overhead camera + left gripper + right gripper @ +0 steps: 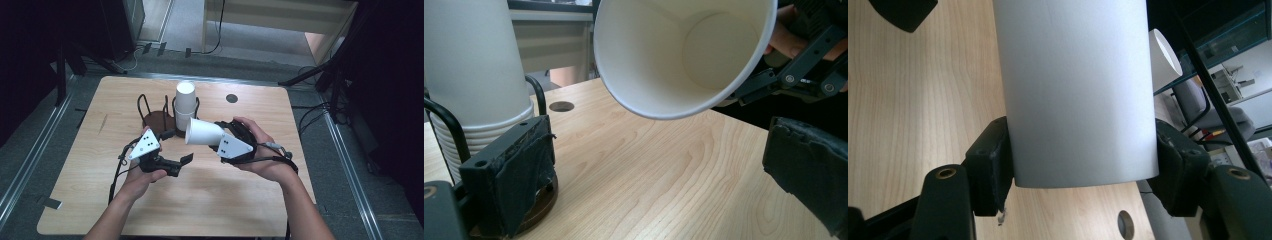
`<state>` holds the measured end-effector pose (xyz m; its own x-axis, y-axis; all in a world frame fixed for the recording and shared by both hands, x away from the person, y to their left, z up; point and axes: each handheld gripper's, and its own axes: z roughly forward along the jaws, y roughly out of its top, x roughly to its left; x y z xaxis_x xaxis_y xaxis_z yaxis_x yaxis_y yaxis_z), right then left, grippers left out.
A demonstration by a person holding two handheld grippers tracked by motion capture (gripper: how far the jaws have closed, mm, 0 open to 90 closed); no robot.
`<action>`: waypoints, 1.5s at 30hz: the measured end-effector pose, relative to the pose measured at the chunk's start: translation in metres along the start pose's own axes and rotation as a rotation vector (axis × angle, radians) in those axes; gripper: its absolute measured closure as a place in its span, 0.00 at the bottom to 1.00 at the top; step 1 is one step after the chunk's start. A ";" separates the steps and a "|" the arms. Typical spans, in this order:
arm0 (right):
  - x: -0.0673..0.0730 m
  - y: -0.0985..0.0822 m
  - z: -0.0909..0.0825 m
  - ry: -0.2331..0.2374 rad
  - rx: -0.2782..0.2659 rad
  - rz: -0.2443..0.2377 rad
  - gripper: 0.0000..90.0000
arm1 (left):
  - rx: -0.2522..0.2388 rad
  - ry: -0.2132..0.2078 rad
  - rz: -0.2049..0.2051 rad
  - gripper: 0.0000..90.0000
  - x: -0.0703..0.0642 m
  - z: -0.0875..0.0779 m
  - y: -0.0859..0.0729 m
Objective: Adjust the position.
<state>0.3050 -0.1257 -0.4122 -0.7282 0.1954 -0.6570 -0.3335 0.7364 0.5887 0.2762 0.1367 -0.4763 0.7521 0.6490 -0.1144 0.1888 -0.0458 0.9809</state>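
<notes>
White paper cup (204, 132) lies sideways clamped in my right gripper (220, 140), mouth toward my released left gripper (172, 145) (stack (184, 106) just beyond); I'd keep the squeeze light to avoid crushing it

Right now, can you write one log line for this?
right gripper: shut on paper cup, sideways | left gripper: open, empty | cup stack: in holder
</notes>
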 end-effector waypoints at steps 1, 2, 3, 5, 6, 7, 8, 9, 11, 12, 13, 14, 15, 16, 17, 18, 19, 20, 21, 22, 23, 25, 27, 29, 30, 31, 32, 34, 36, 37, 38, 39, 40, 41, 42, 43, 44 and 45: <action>0.001 -0.001 0.001 -0.008 -0.011 0.014 0.39 | -0.001 0.001 0.000 0.01 0.000 0.000 0.000; 0.001 -0.002 0.001 -0.017 -0.022 0.042 0.39 | -0.001 0.000 -0.002 0.01 0.000 0.000 0.000; 0.002 -0.003 0.001 -0.023 -0.031 0.067 0.39 | -0.007 -0.001 -0.008 0.01 0.000 0.000 0.001; 0.001 -0.004 0.001 -0.038 -0.052 0.107 0.39 | -0.008 -0.003 -0.012 0.01 0.001 -0.001 0.001; 0.002 -0.005 0.001 -0.046 -0.064 0.136 0.39 | -0.007 -0.002 -0.012 0.01 0.001 -0.001 0.001; 0.002 -0.006 0.001 -0.057 -0.075 0.149 0.39 | -0.008 -0.001 -0.015 0.01 0.001 -0.001 0.001; 0.002 -0.007 0.002 -0.071 -0.088 0.179 0.39 | -0.009 -0.001 -0.016 0.01 0.001 -0.002 0.001; 0.002 -0.007 0.002 -0.079 -0.091 0.191 0.39 | -0.010 -0.001 -0.017 0.01 0.001 -0.002 0.001; 0.004 -0.009 0.002 -0.106 -0.106 0.230 0.39 | -0.016 -0.005 -0.024 0.01 0.001 -0.002 0.002; 0.004 -0.010 0.002 -0.117 -0.115 0.249 0.39 | -0.019 -0.008 -0.029 0.01 0.002 -0.002 0.002; 0.005 -0.010 0.003 -0.128 -0.121 0.263 0.39 | -0.026 -0.010 -0.036 0.01 0.001 -0.002 0.003; 0.006 -0.011 0.003 -0.147 -0.131 0.284 0.39 | -0.028 -0.011 -0.042 0.01 0.001 -0.001 0.003; 0.007 -0.011 0.003 -0.161 -0.142 0.310 0.39 | -0.032 -0.014 -0.044 0.01 0.001 -0.001 0.004; 0.007 -0.012 0.003 -0.173 -0.155 0.324 0.39 | -0.037 -0.016 -0.053 0.01 0.000 -0.001 0.005; 0.008 -0.012 0.004 -0.188 -0.167 0.342 0.39 | -0.040 -0.019 -0.060 0.01 0.000 0.000 0.006; 0.009 -0.013 0.004 -0.202 -0.177 0.365 0.39 | -0.045 -0.021 -0.063 0.01 0.000 0.000 0.007; 0.009 -0.013 0.004 -0.220 -0.187 0.385 0.39 | -0.048 -0.023 -0.070 0.01 0.000 0.000 0.008; 0.010 -0.014 0.004 -0.236 -0.194 0.403 0.39 | -0.051 -0.024 -0.075 0.01 0.000 0.000 0.009; 0.010 -0.015 0.004 -0.251 -0.203 0.414 0.39 | -0.054 -0.024 -0.077 0.01 0.000 0.001 0.010; 0.011 -0.015 0.004 -0.263 -0.210 0.443 0.39 | -0.054 -0.029 -0.083 0.01 -0.001 0.001 0.011; 0.011 -0.016 0.004 -0.274 -0.221 0.460 0.39 | -0.058 -0.031 -0.091 0.01 -0.001 0.001 0.012; 0.014 -0.017 0.005 -0.298 -0.234 0.482 0.39 | -0.064 -0.036 -0.097 0.01 -0.001 0.002 0.014; 0.017 -0.017 0.005 -0.317 -0.246 0.502 0.39 | -0.064 -0.038 -0.107 0.01 -0.001 0.002 0.015; 0.020 -0.017 0.006 -0.337 -0.258 0.522 0.39 | -0.063 -0.043 -0.113 0.01 -0.001 0.003 0.016; 0.022 -0.017 0.006 -0.345 -0.269 0.540 0.39 | -0.061 -0.043 -0.117 0.01 -0.001 0.003 0.016; 0.023 -0.017 0.007 -0.353 -0.279 0.555 0.39 | -0.062 -0.045 -0.120 0.01 -0.001 0.003 0.017; 0.025 -0.017 0.007 -0.362 -0.286 0.567 0.39 | -0.061 -0.043 -0.121 0.01 -0.001 0.004 0.017; 0.029 -0.016 0.009 -0.383 -0.307 0.586 0.39 | -0.057 -0.044 -0.117 0.01 -0.002 0.004 0.018; 0.032 -0.016 0.010 -0.396 -0.332 0.620 0.39 | -0.059 -0.044 -0.119 0.01 -0.003 0.004 0.020; 0.033 -0.016 0.011 -0.400 -0.338 0.623 0.39 | -0.060 -0.047 -0.121 0.01 -0.003 0.004 0.021; 0.036 -0.016 0.013 -0.407 -0.347 0.633 0.39 | -0.061 -0.049 -0.121 0.01 -0.004 0.004 0.022; 0.037 -0.016 0.014 -0.410 -0.350 0.638 0.39 | -0.065 -0.050 -0.122 0.01 -0.004 0.004 0.024; 0.039 -0.016 0.015 -0.407 -0.358 0.642 0.39 | -0.064 -0.053 -0.121 0.01 -0.004 0.004 0.025; 0.041 -0.015 0.016 -0.408 -0.362 0.652 0.39 | -0.066 -0.051 -0.120 0.01 -0.004 0.004 0.027; 0.043 -0.015 0.017 -0.412 -0.366 0.651 0.39 | -0.067 -0.057 -0.123 0.01 -0.004 0.004 0.028; 0.044 -0.015 0.018 -0.411 -0.372 0.653 0.39 | -0.069 -0.060 -0.126 0.01 -0.004 0.004 0.030; 0.045 -0.015 0.019 -0.415 -0.378 0.652 0.39 | -0.068 -0.058 -0.127 0.01 -0.004 0.004 0.032; 0.046 -0.015 0.020 -0.418 -0.386 0.652 0.39 | -0.069 -0.061 -0.129 0.01 -0.004 0.005 0.033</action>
<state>0.2879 -0.1148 -0.4605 -0.5904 0.7800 -0.2075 -0.1612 0.1380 0.9772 0.2821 0.1289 -0.4439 0.7620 0.5984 -0.2475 0.2438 0.0890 0.9657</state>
